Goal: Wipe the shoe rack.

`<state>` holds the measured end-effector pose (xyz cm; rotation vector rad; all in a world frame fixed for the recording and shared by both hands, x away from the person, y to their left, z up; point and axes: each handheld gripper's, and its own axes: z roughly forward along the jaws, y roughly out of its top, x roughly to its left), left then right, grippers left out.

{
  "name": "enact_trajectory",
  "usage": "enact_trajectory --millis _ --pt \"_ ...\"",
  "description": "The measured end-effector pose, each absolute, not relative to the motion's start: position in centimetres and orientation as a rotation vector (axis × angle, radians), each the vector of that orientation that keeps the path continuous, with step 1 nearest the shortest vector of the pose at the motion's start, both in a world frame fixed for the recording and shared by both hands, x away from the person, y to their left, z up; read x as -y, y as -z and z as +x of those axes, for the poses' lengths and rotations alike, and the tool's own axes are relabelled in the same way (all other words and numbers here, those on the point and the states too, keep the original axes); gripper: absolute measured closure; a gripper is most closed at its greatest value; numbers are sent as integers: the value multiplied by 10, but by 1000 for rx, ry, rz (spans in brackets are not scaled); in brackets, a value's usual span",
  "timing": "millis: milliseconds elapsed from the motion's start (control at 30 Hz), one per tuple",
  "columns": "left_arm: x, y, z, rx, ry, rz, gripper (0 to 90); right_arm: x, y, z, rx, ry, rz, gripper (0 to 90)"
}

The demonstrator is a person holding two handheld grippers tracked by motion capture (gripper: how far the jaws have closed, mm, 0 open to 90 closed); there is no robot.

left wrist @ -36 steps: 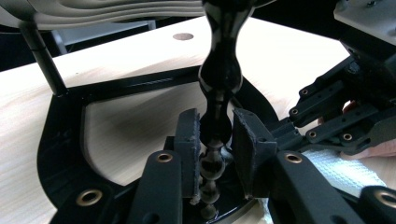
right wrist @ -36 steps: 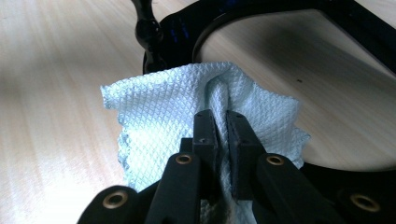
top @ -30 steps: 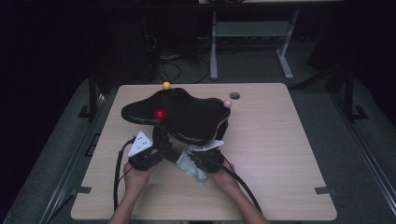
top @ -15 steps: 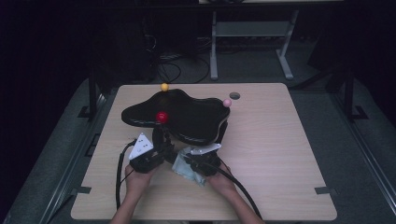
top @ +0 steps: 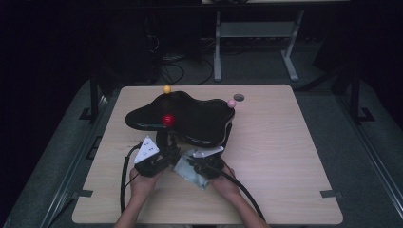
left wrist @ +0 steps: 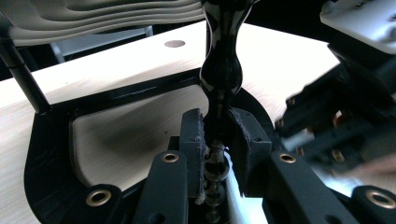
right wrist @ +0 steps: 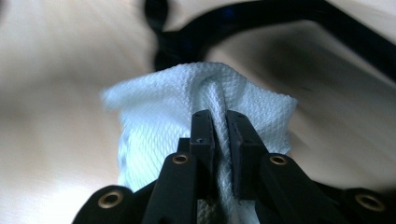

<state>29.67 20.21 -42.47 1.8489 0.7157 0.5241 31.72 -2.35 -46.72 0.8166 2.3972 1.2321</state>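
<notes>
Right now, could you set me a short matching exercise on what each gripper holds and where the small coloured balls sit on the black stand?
Things:
1. left gripper
2. right gripper
3. red ball
4. yellow ball

States or places:
A. at the far edge of the black stand
B. shut on the white cloth
C. on the near left part of the stand's top
D. shut on the stand's glossy black post

Pairs: 1-D, 2-B, 3-C, 4-A
</notes>
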Motion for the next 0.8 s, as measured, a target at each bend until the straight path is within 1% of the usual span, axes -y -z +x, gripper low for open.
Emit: enact_trajectory --millis 67,133,333,467,567,600,800 --pt "-202 425 296 -720 -522 1846 756 37 470 323 -2372 -1163 872 814" --pt "-202 425 296 -718 -523 1846 756 45 471 325 -2368 -1179 916 814" --pt "-202 425 295 -708 -519 1846 757 29 468 316 -2394 -1229 795 815" --pt "-201 425 294 -701 -509 1849 756 40 470 320 -2377 -1235 958 814" --pt "-202 425 295 -701 -517 1852 756 42 470 320 -2384 -1153 902 823" --pt "-204 424 295 -706 -520 1853 755 40 470 321 -2384 -1175 838 827" --pt "-218 424 297 -750 -545 1838 756 26 471 311 -2391 -1246 837 830"
